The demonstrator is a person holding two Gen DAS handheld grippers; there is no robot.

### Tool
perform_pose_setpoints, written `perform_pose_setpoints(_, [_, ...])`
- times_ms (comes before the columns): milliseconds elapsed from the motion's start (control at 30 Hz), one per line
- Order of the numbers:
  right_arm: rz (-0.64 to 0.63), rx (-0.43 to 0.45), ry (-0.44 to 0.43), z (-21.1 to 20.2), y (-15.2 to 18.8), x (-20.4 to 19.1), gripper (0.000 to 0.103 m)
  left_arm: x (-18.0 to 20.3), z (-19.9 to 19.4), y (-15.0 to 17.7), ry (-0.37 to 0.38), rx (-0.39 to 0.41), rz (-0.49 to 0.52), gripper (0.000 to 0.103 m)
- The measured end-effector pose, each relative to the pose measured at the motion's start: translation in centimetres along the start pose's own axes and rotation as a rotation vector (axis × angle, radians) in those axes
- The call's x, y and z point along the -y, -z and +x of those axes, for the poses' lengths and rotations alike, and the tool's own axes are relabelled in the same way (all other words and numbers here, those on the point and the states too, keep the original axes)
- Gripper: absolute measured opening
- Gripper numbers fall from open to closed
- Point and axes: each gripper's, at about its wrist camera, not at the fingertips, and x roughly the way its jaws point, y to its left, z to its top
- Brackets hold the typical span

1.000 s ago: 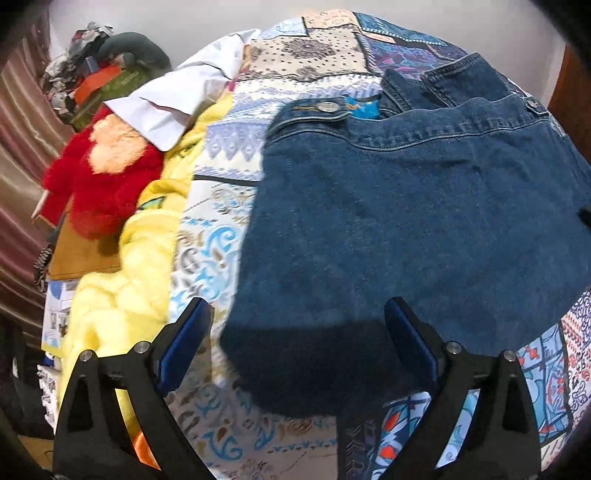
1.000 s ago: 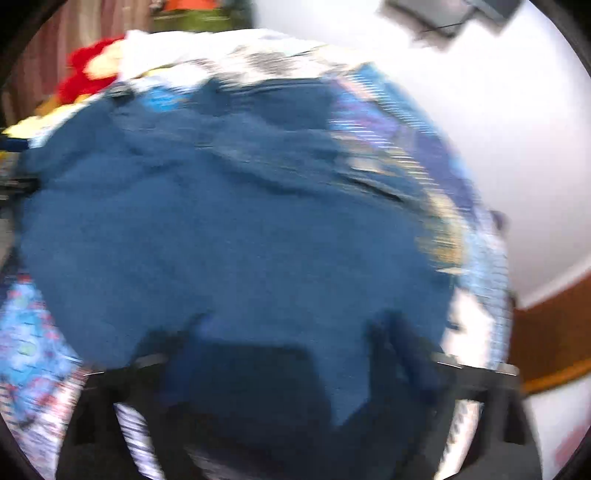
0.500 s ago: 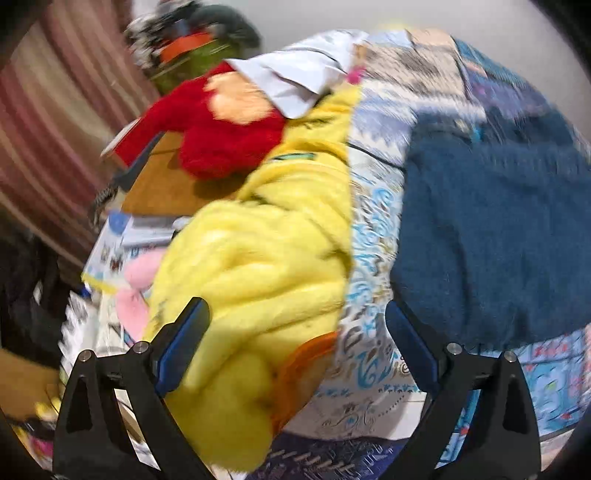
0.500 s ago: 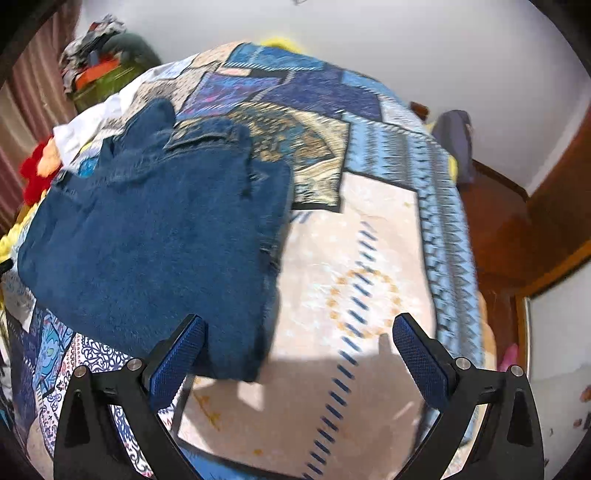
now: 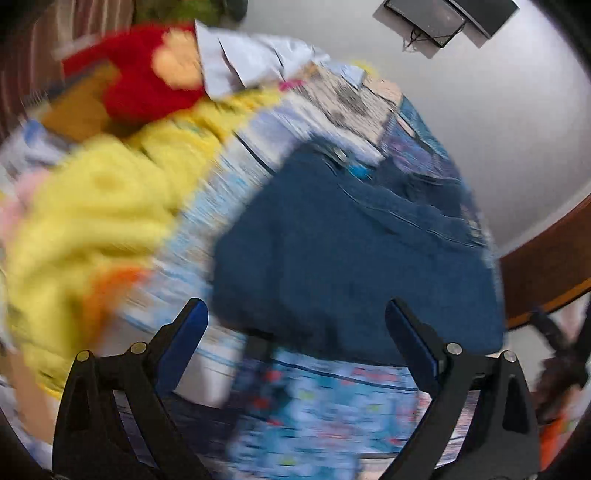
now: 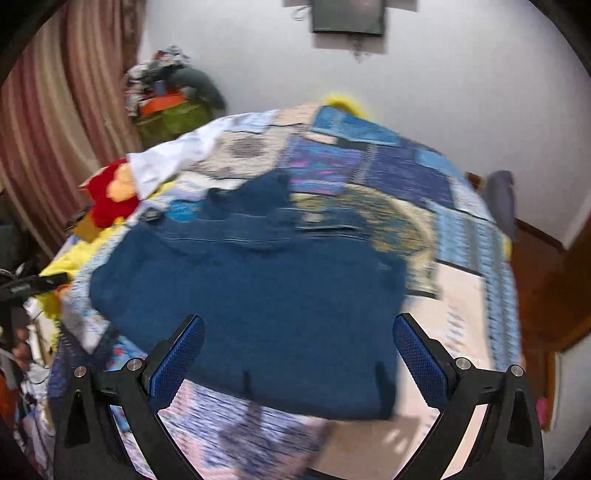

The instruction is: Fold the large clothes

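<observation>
1. The blue denim garment (image 6: 258, 302) lay folded flat on the bed (image 6: 461, 314), on top of a patchwork bedspread (image 6: 388, 166) with blue, purple and tan squares.
2. The left hand-held gripper (image 5: 295, 325) was released, with its two blue fingers spread wide and nothing between them.
3. It hung over the near left corner of the denim garment (image 5: 351, 266) (this view was very blurry).
4. The right hand-held gripper (image 6: 297, 343) was released too, and its fingers held nothing.
5. It hung above the near edge of the garment, and I could not tell if it touched the cloth.
6. A metal button (image 5: 339, 154) showed at the far edge of the denim.
7. To the left of the garment lay a fluffy yellow blanket (image 5: 92, 206).
8. Farther off on the left sat a red plush toy (image 5: 144, 92), with a white shirt (image 5: 240, 62) just beside it.
9. A striped curtain (image 6: 55, 129) hung at the far left.
10. A dark screen (image 6: 347, 16) was on the white wall past the bed.
11. A pile of things (image 6: 170, 96) sat in the far corner by the curtain.
</observation>
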Motion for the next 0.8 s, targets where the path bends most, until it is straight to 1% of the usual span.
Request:
perform_pose_setpoints(67, [-0.016, -0.025, -0.018, 1.7, -0.2, -1.6, 0.102, 0.0, 1.8, 0.5, 0.051, -0.048, -0.048, 0.098])
perform_pose_setpoints(133, [-0.033, -0.070, -0.038, 4.2, 0.1, -2.8, 0.102, -0.3, 3.8, 1.0, 0.094, -0.087, -0.101, 0.098])
perform_pose_setpoints(233, [-0.030, -0.144, -0.045, 7.7, 0.8, -3.3, 0.102, -0.9, 6.2, 1.8, 0.181, -0.140, -0.184, 0.098])
perform_pose_setpoints(333, [-0.005, -0.214, -0.048, 10.6, 1.7, -2.7, 0.102, -1.9, 8.2, 2.1, 0.227, -0.183, -0.270, 0.095])
perform_pose_setpoints(367, [0.000, -0.229, -0.045, 11.4, 2.1, -2.5, 0.102, -2.1, 8.8, 2.0, 0.240, -0.192, -0.287, 0.095])
perform_pose_setpoints(400, [-0.011, -0.216, -0.042, 11.5, 2.3, -2.5, 0.102, -2.3, 9.4, 1.9, 0.250, -0.194, -0.302, 0.094])
perform_pose_setpoints(433, [-0.037, -0.203, -0.039, 11.5, 2.3, -2.8, 0.102, -2.4, 9.8, 1.7, 0.246, -0.188, -0.312, 0.094])
perform_pose_setpoints(500, [-0.067, -0.209, -0.036, 11.6, 2.4, -3.1, 0.103, -2.4, 10.5, 0.8, 0.229, -0.166, -0.322, 0.091])
perform_pose_setpoints(633, [-0.062, -0.203, -0.053, 11.7, 2.4, -2.9, 0.103, -1.8, 11.9, -1.4, 0.189, -0.122, -0.352, 0.090])
perform_pose_setpoints(667, [-0.059, -0.204, -0.060, 11.6, 2.4, -2.7, 0.103, -1.7, 12.1, -1.6, 0.180, -0.106, -0.357, 0.089])
perform_pose_setpoints(700, [-0.057, -0.204, -0.065, 11.6, 2.4, -2.6, 0.103, -1.6, 12.1, -1.8, 0.160, -0.086, -0.354, 0.078])
perform_pose_setpoints(733, [-0.055, -0.207, -0.072, 11.5, 2.3, -2.6, 0.103, -1.1, 12.0, -2.1, 0.096, -0.056, -0.338, 0.072])
perform_pose_setpoints(767, [-0.052, -0.209, -0.075, 11.4, 2.3, -2.6, 0.103, -0.8, 12.0, -2.2, 0.057, -0.044, -0.320, 0.063])
perform_pose_setpoints(800, [-0.046, -0.214, -0.082, 11.3, 2.2, -2.6, 0.103, -0.3, 11.9, -2.3, 0.028, -0.032, -0.298, 0.057])
